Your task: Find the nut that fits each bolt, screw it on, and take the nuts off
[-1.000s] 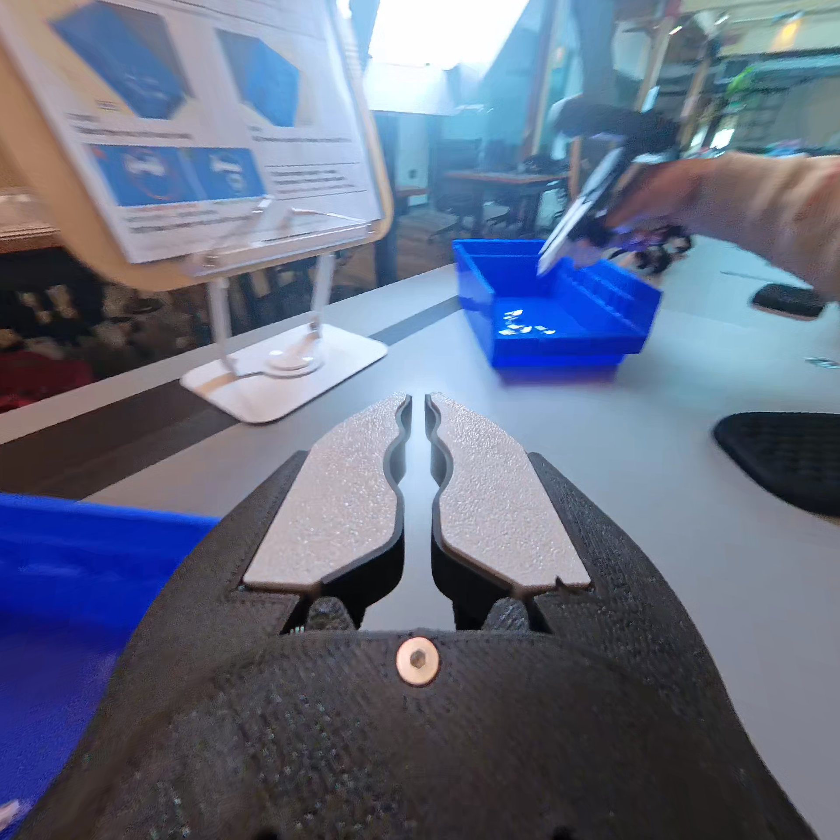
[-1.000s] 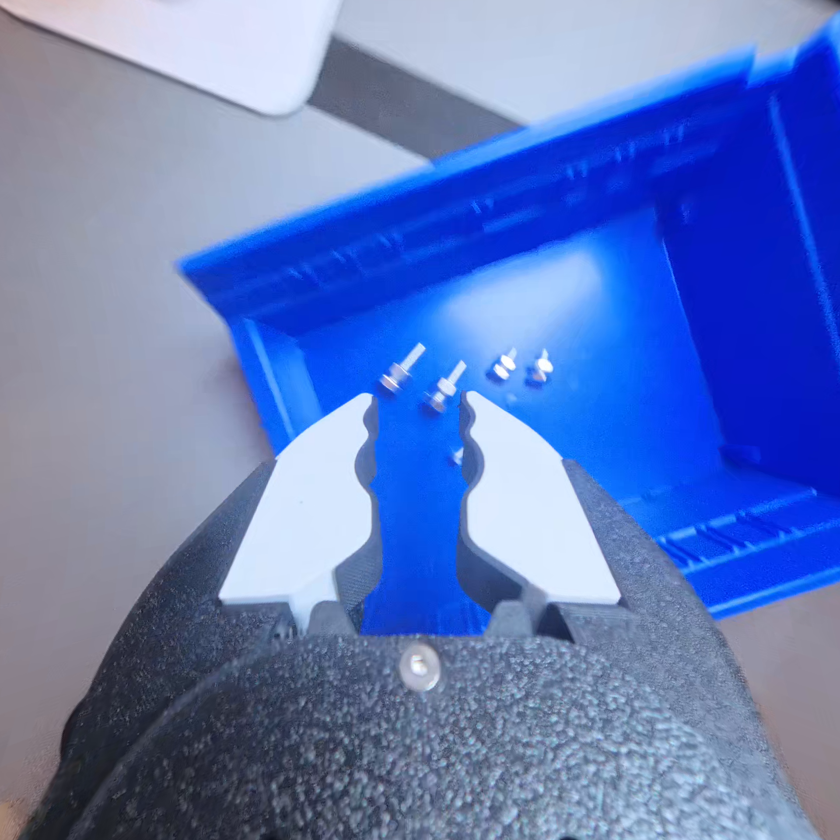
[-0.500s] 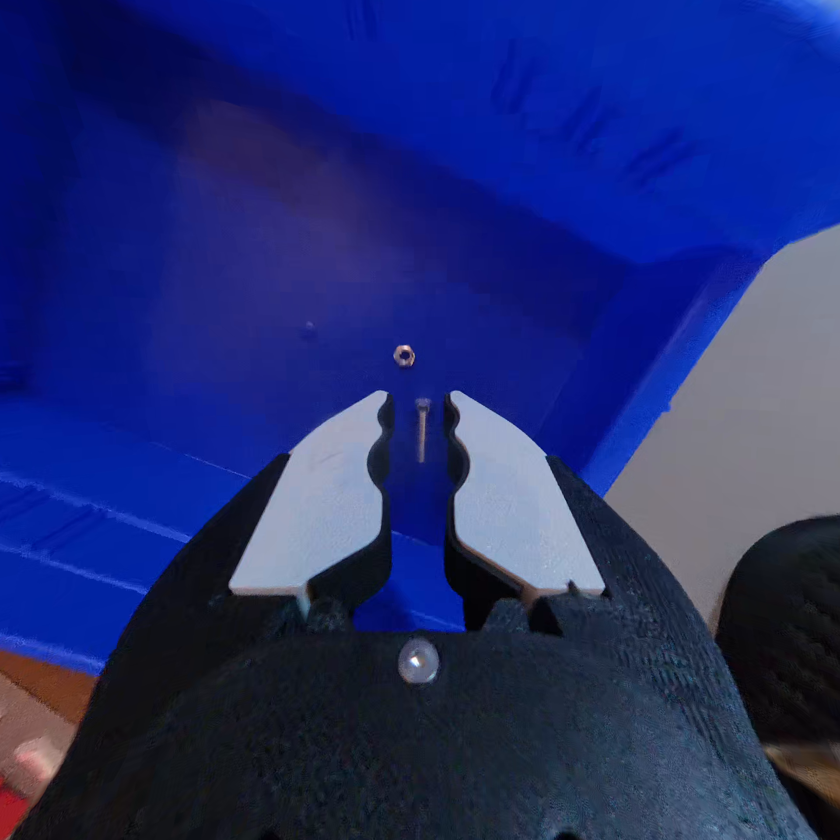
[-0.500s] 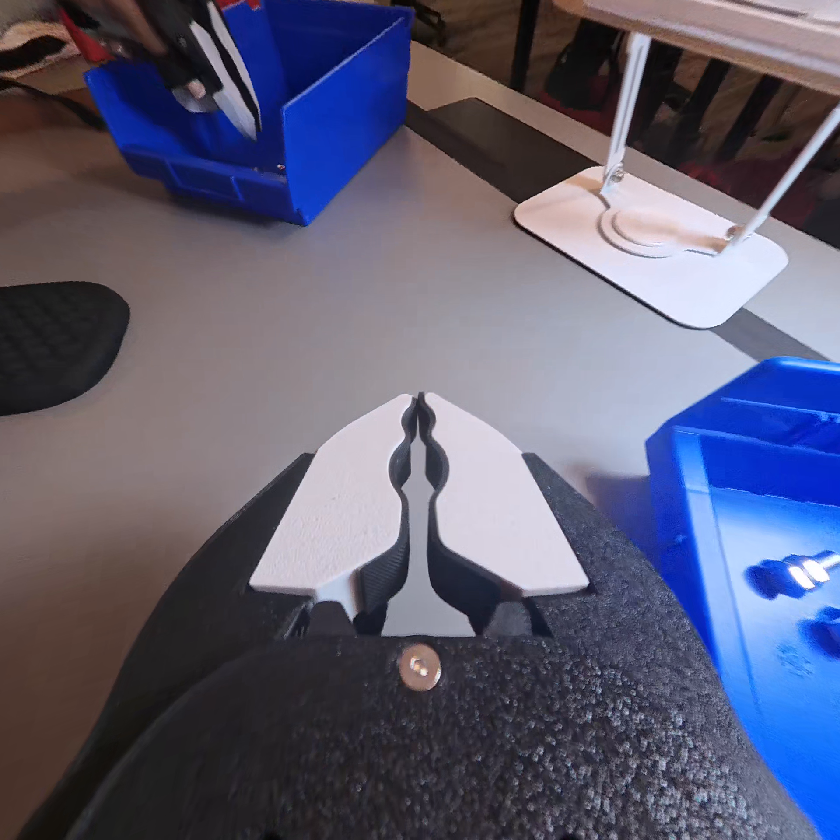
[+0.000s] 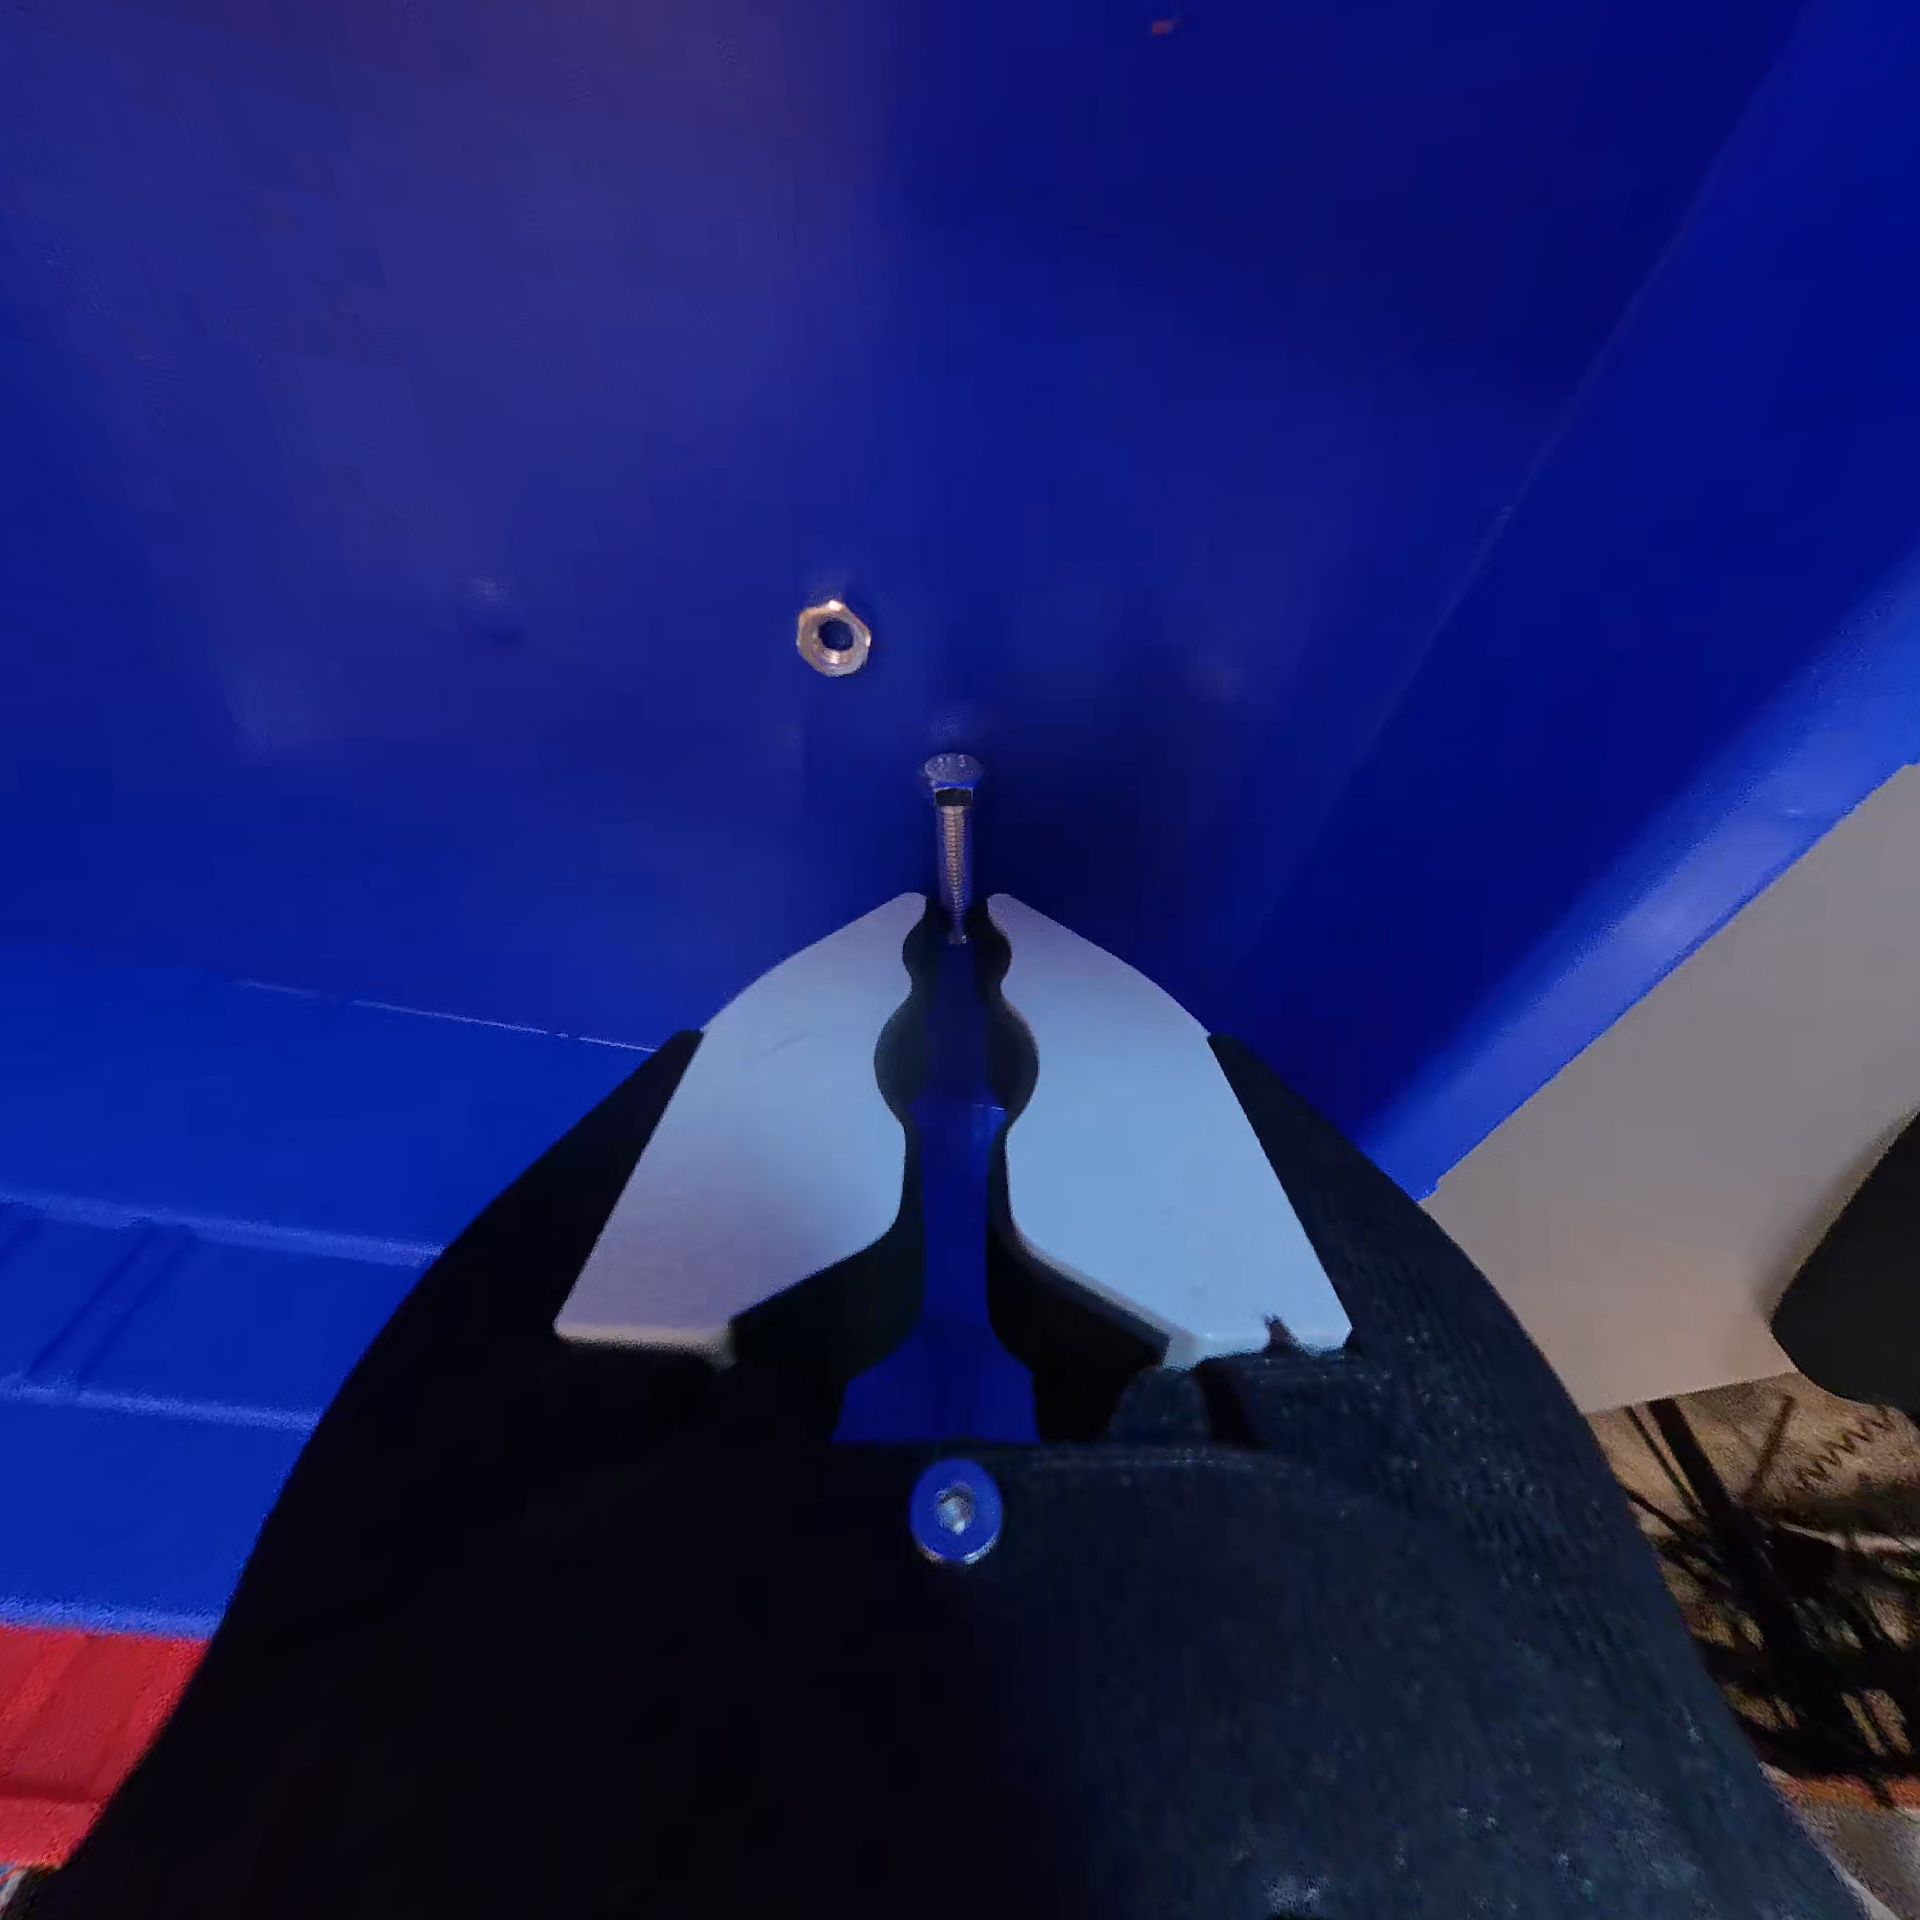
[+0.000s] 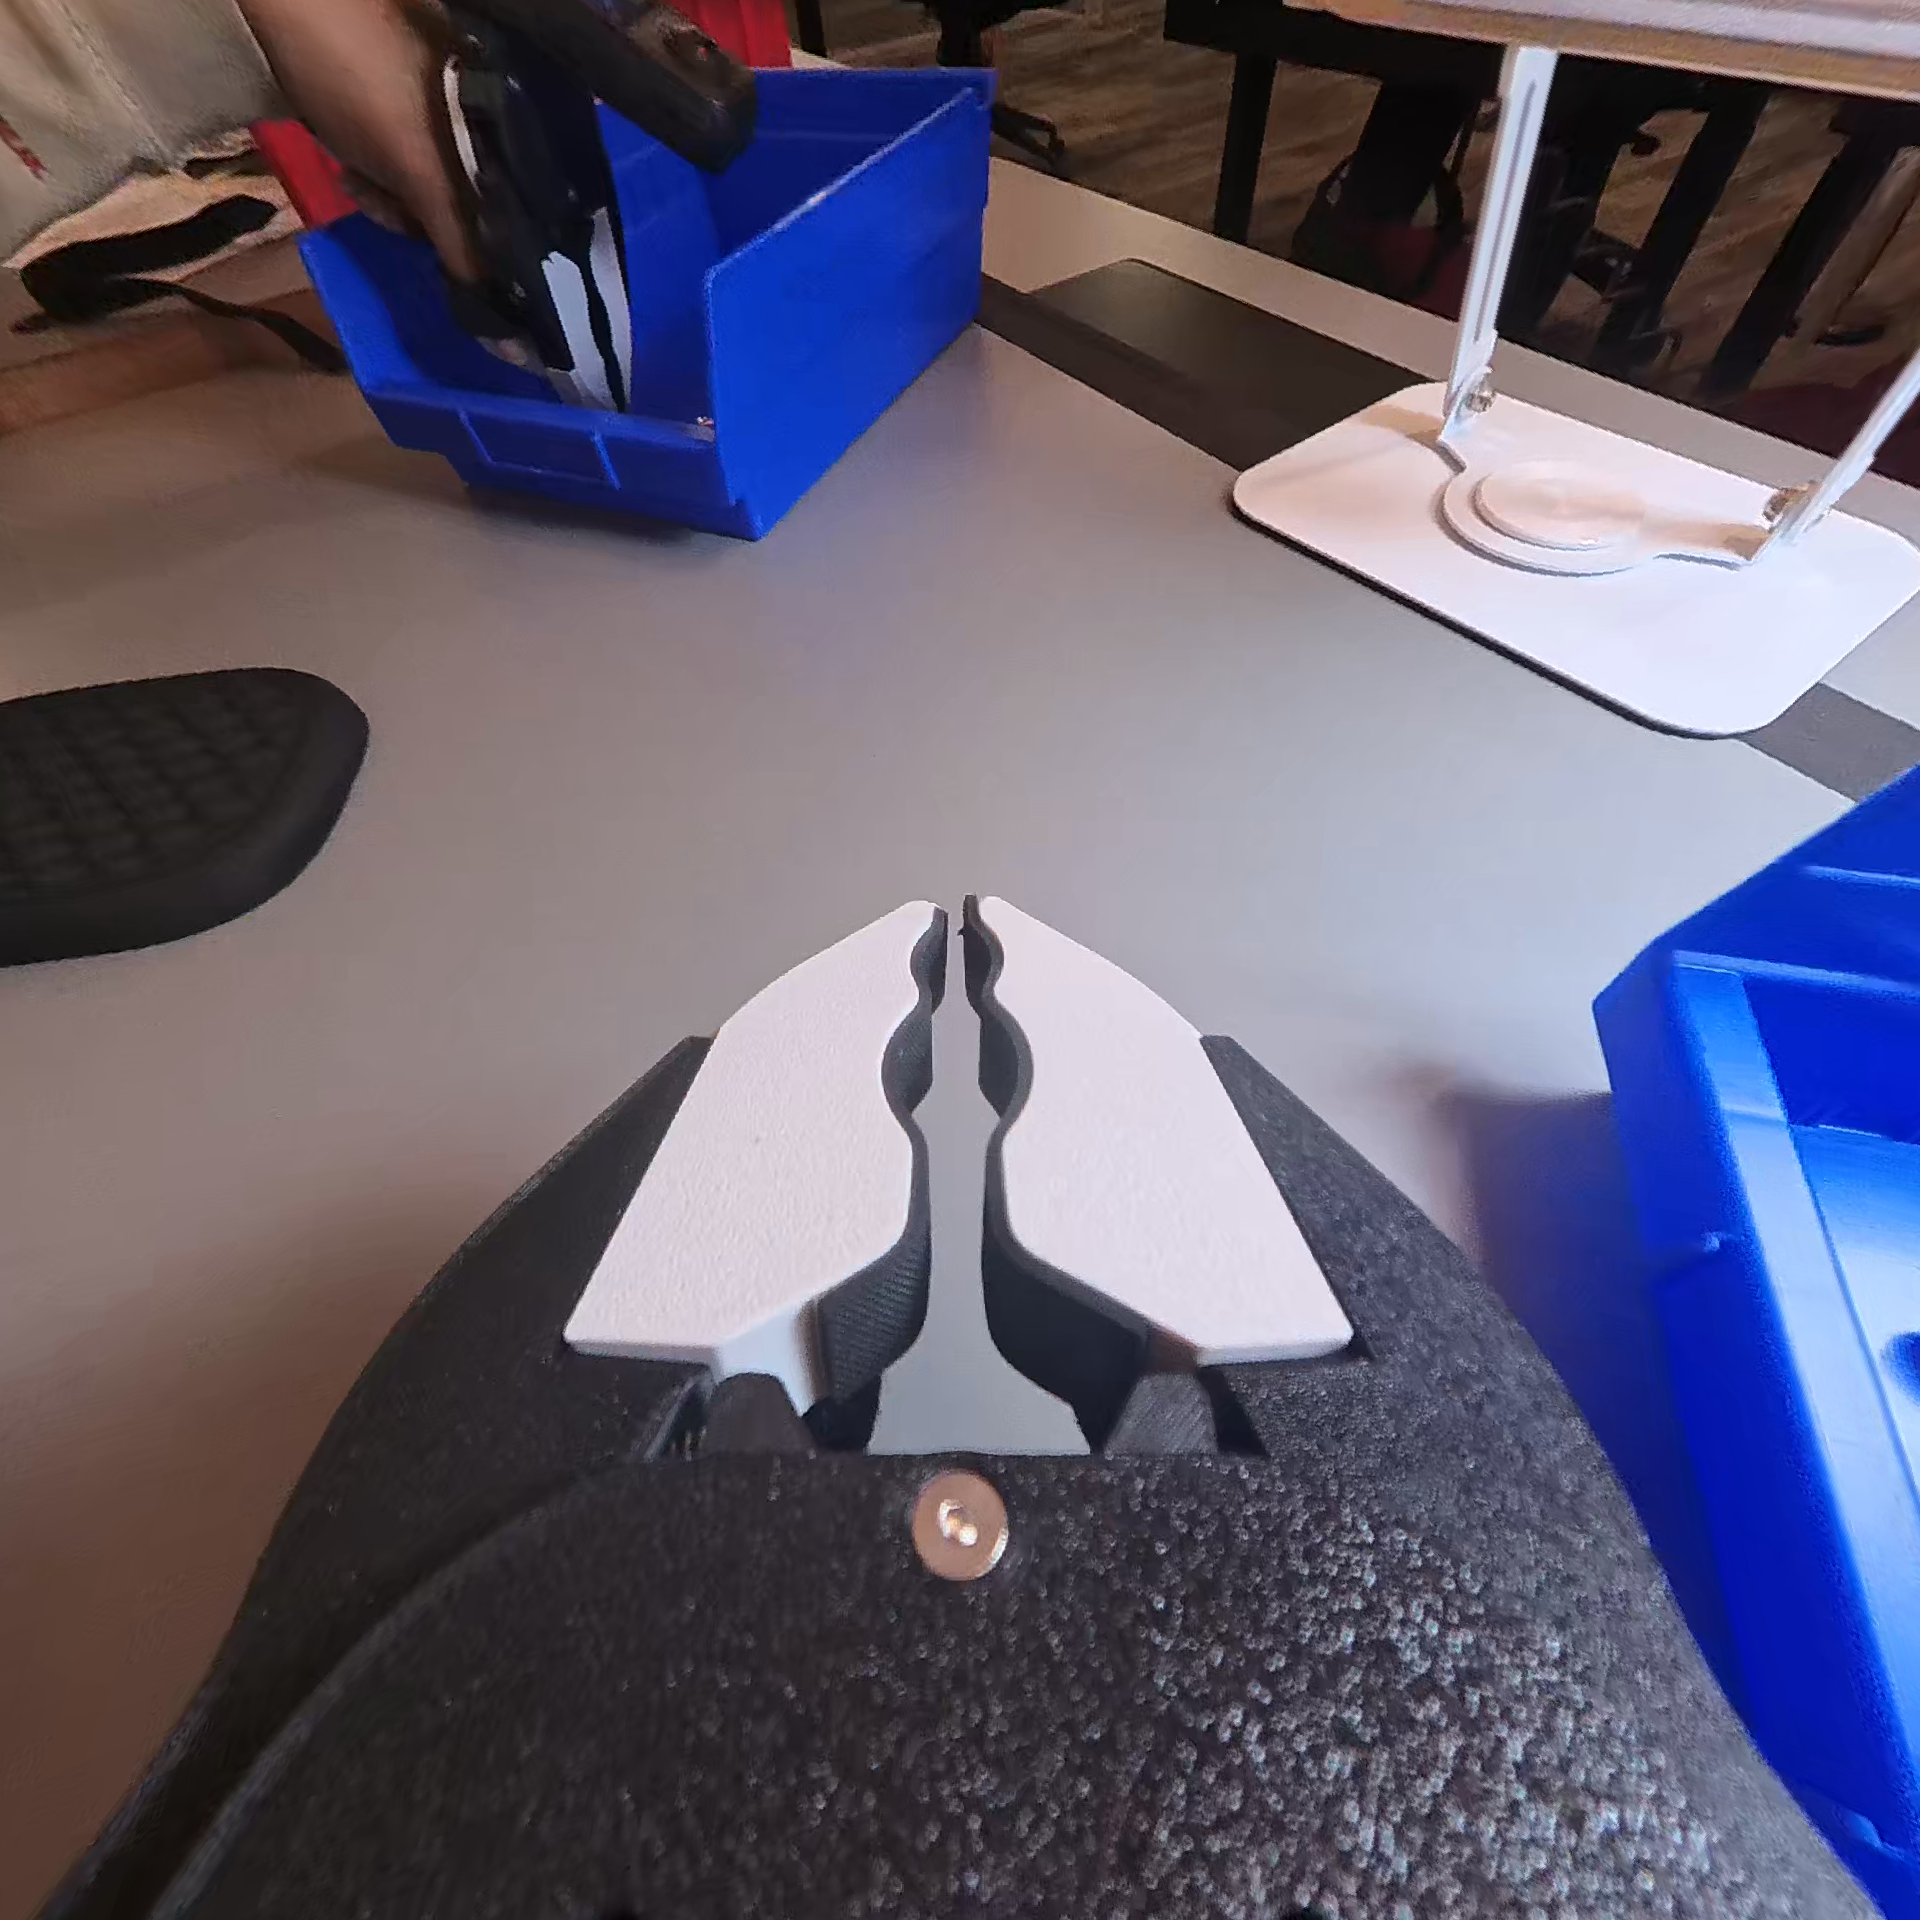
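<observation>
since half a second ago the left gripper (image 5: 954, 914) has pushed deeper into its blue bin (image 5: 416, 364), and its jaws have narrowed onto the threaded end of the bolt (image 5: 952, 842). the tips are clenched on the bolt's near end, while the shaft and head stick out straight ahead of the jaws. a loose nut (image 5: 832, 642) lies flat on the bin floor, beyond the tips and a little to their left, apart from the bolt's head.

the right gripper (image 6: 958, 914) has stayed over the grey table (image 6: 935, 727), jaws pressed nearly together with only a sliver between the tips (nothing visible is caught there). ahead and left of these jaws sits a black pad (image 6: 156, 810). farther ahead on the left the other gripper dips into its bin. ahead to the right stands a white stand base (image 6: 1579, 561), and just right of the jaws is a second blue bin (image 6: 1683, 1195).
</observation>
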Demonstrator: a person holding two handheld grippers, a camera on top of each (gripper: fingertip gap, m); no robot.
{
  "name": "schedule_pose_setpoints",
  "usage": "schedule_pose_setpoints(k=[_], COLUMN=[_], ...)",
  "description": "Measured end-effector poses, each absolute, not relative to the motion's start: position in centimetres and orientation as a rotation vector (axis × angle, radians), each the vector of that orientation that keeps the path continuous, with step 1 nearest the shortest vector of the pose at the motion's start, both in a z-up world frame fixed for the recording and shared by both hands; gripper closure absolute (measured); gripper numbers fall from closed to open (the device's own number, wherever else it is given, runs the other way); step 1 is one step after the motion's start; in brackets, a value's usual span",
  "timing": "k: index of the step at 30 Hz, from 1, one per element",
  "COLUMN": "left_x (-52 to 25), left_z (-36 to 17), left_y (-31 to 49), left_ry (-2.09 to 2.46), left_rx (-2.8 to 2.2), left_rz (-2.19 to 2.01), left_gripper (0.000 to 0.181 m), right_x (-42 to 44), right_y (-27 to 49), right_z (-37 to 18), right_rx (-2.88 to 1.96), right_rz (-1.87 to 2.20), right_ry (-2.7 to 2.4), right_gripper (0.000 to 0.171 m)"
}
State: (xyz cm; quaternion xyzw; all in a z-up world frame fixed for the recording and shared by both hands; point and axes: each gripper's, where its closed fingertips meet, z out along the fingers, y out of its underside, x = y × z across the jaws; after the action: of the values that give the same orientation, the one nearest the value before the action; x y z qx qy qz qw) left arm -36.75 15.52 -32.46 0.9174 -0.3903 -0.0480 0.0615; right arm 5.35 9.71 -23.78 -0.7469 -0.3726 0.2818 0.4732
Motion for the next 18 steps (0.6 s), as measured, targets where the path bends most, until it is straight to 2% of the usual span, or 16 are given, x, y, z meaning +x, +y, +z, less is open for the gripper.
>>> schedule_pose_setpoints(k=[5,9,13,18], left_x=[-31.7,-23.0,-15.7,-10.8], left_z=[-26.8,-22.5,-23.5,-25.5], left_y=[14.9,10.8,5.4,2.3], left_ry=[-1.457,-1.793,-1.932,-1.864], left_rx=[2.852,2.724,2.478,2.347], left_rz=[-0.131,0.058,0.301,0.487], left_gripper=[0.175,0.175,0.175,0.175], right_x=[2.6,-1.3,-5.0,-7.5], right_y=[7.9,6.4,5.2,3.9], right_z=[-22.1,-21.5,-22.4,-24.0], right_rx=[-1.645,-1.408,-1.145,-0.94], right_rz=[0.58,0.246,-0.173,-0.372], right_ry=[-1.067,-1.301,-1.496,-1.574], right_gripper=[0.167,0.155,0.14,0.139])
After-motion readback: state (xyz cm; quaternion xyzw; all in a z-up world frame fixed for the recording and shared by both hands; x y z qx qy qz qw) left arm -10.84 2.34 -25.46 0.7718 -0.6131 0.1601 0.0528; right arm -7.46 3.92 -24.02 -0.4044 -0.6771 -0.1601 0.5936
